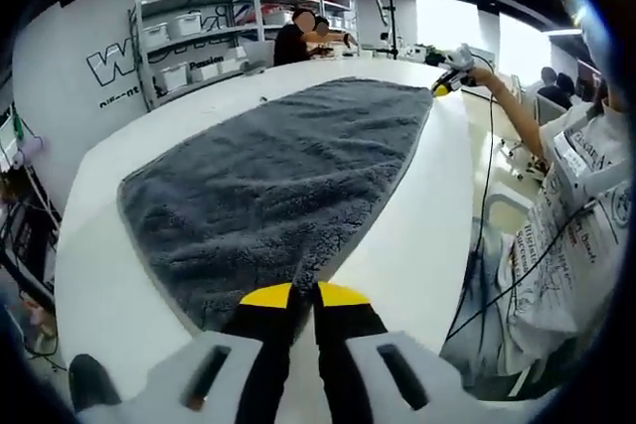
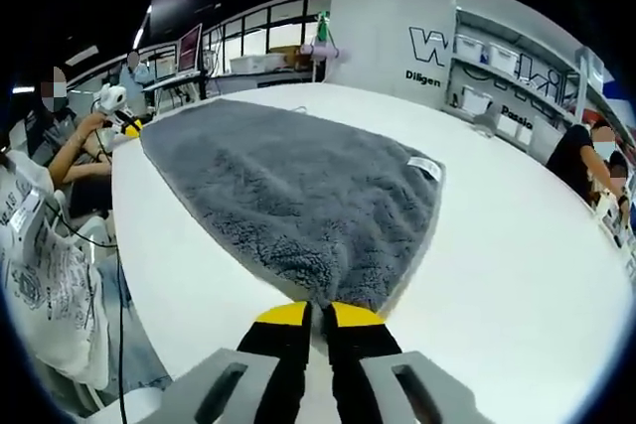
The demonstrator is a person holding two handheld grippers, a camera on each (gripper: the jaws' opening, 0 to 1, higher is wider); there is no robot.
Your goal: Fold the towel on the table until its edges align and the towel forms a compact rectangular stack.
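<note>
We hold the grey towel flat on the white table; left gripper and right gripper each clench 1 near corner.

Left gripper view: camera sits low over the bench, close behind its own fingers, looking forward along the towel from one near corner; the other gripper shows at the far corner.

Right gripper view: same low, close stance behind its fingers, facing back from the opposite end. Shared: towel, bench.
</note>
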